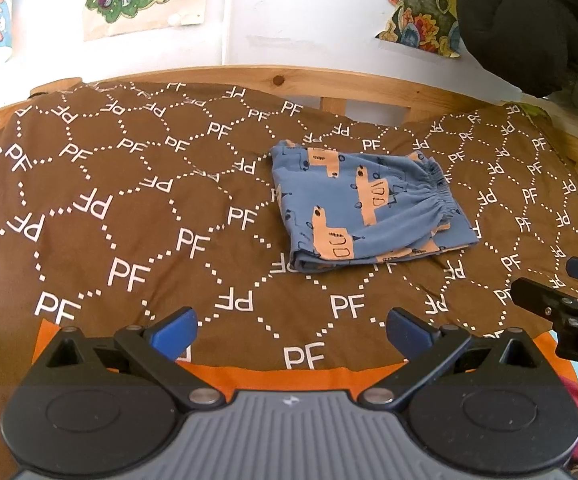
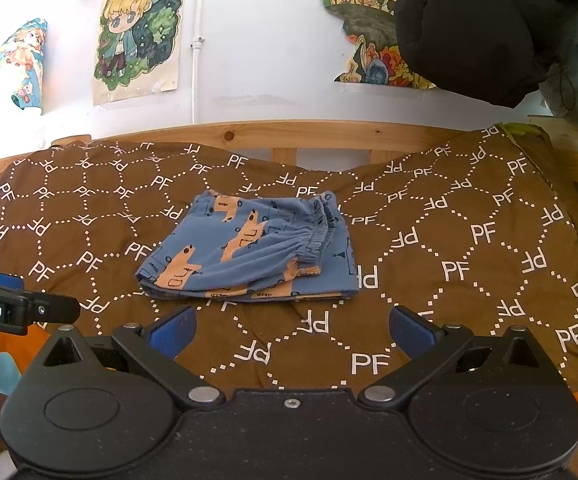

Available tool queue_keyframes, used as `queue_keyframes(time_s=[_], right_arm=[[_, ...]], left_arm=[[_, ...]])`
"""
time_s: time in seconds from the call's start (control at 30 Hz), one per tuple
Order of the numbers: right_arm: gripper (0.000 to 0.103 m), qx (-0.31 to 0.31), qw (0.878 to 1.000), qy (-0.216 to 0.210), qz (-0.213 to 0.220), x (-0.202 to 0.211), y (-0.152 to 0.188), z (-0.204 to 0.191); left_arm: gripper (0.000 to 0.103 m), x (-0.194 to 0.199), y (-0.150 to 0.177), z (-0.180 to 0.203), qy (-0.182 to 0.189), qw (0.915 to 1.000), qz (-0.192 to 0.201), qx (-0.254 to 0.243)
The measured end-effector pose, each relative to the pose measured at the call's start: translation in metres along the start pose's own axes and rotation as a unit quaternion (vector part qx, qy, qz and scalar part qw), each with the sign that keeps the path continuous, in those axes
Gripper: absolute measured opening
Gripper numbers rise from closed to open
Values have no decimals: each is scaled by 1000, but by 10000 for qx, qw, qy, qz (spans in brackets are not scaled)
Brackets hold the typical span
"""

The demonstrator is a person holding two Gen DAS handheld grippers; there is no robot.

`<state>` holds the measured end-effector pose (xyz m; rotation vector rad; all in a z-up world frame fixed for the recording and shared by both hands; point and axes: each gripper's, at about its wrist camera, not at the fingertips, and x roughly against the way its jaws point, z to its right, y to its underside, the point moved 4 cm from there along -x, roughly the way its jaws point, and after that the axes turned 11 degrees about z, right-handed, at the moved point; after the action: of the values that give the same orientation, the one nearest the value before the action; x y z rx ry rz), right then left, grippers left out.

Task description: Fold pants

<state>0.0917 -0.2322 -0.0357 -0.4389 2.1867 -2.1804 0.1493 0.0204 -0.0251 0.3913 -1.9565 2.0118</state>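
Small blue pants [image 1: 365, 208] with orange animal prints lie folded into a compact stack on the brown patterned bedspread [image 1: 129, 208], with the elastic waistband on the right. They also show in the right wrist view [image 2: 249, 252]. My left gripper [image 1: 291, 330] is open and empty, held back from the pants near the bed's front edge. My right gripper [image 2: 291, 330] is open and empty, also short of the pants. The right gripper's tip shows in the left wrist view [image 1: 561, 296]; the left gripper's tip shows in the right wrist view [image 2: 25, 304].
A wooden bed frame [image 1: 277, 80] runs behind the bedspread against a white wall with posters [image 2: 137, 36]. A black jacket [image 2: 489, 28] hangs at the upper right. An orange sheet [image 1: 289, 380] shows under the bedspread's front edge.
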Motion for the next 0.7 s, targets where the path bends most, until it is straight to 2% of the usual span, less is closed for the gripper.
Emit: queue_keyframes(time_s=[0.13, 0.7], right_arm=[[102, 30, 10000, -31, -17, -1, 0, -1], [102, 31, 10000, -41, -61, -2, 2, 1]], left_arm=[[103, -1, 1, -3, -63, 9998, -140, 85], [103, -1, 2, -4, -77, 9998, -195, 44]])
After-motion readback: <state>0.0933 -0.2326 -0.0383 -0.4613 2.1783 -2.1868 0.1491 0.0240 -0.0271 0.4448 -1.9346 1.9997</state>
